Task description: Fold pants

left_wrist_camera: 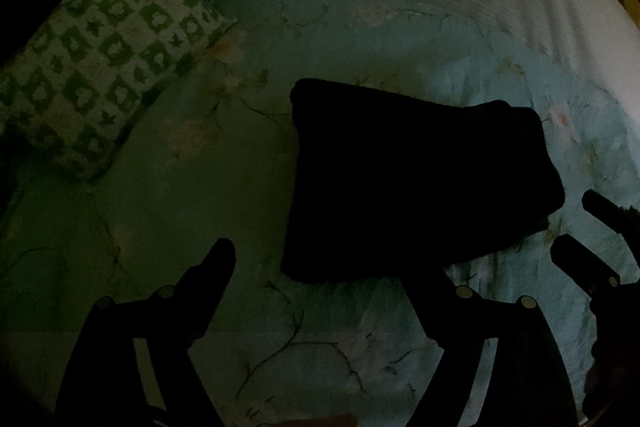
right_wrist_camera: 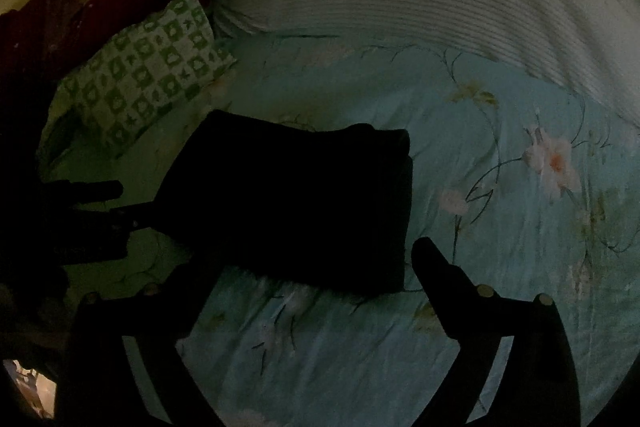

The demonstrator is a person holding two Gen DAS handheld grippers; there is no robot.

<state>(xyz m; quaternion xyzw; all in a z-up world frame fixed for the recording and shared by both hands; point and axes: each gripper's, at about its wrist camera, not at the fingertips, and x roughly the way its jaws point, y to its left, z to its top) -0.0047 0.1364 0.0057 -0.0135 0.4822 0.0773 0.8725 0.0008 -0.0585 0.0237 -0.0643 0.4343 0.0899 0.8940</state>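
Pants (left_wrist_camera: pixel 416 183) apparently lie fully folded on the bed (left_wrist_camera: pixel 200 211); both hand-held grippers, left hand-held gripper (left_wrist_camera: pixel 332 267) and right hand-held gripper (right_wrist_camera: pixel 308 263), released; next: verify edges, withdraw.

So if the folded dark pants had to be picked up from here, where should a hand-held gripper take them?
Probably the near edge of the folded pants, approached low from the camera side. They lie flat as a compact rectangle on the floral sheet, and that edge faces the open right hand-held gripper. Layer detail is too dark to read.
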